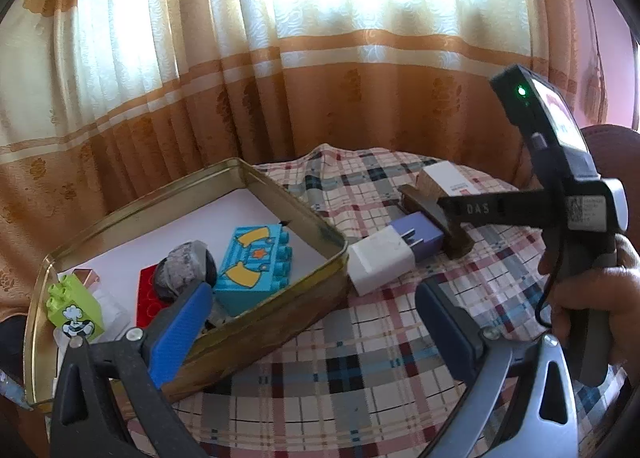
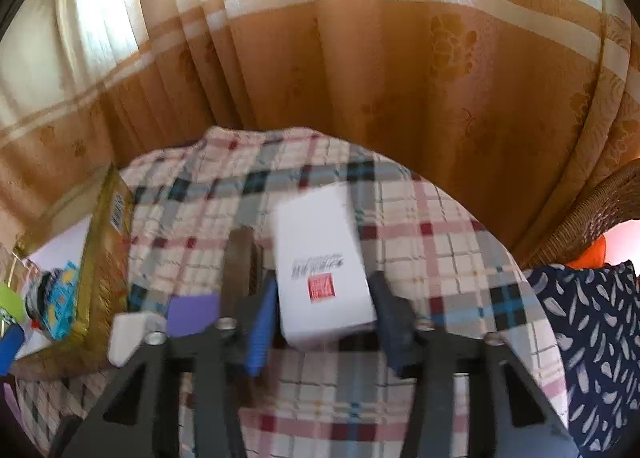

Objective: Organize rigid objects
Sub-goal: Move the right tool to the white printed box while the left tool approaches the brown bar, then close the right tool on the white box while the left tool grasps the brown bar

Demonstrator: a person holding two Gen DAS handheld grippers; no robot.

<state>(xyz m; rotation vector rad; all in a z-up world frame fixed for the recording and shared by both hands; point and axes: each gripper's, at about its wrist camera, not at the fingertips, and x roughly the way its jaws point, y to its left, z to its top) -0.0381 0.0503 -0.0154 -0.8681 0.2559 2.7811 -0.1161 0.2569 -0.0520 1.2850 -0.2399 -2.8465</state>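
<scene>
White box (image 2: 324, 270) sits between the right gripper (image 2: 324, 322) fingers, which look closed against its sides. Blocks (image 1: 256, 262) already lie in the tin (image 1: 280, 322); charger (image 1: 380, 262) and hammer (image 1: 432, 217) remain on the worktop (image 1: 360, 378). Left gripper (image 1: 312, 322) fingers stand wide, empty.

Bare plaid tablecloth (image 1: 360, 358) lies open in the foreground, right of the gold tin (image 1: 280, 318). Farther back, the white charger (image 1: 380, 262), purple block (image 1: 416, 234), brown piece (image 1: 452, 246) and white box (image 2: 324, 270) crowd together, and the curtain (image 1: 320, 105) closes off the far edge.
</scene>
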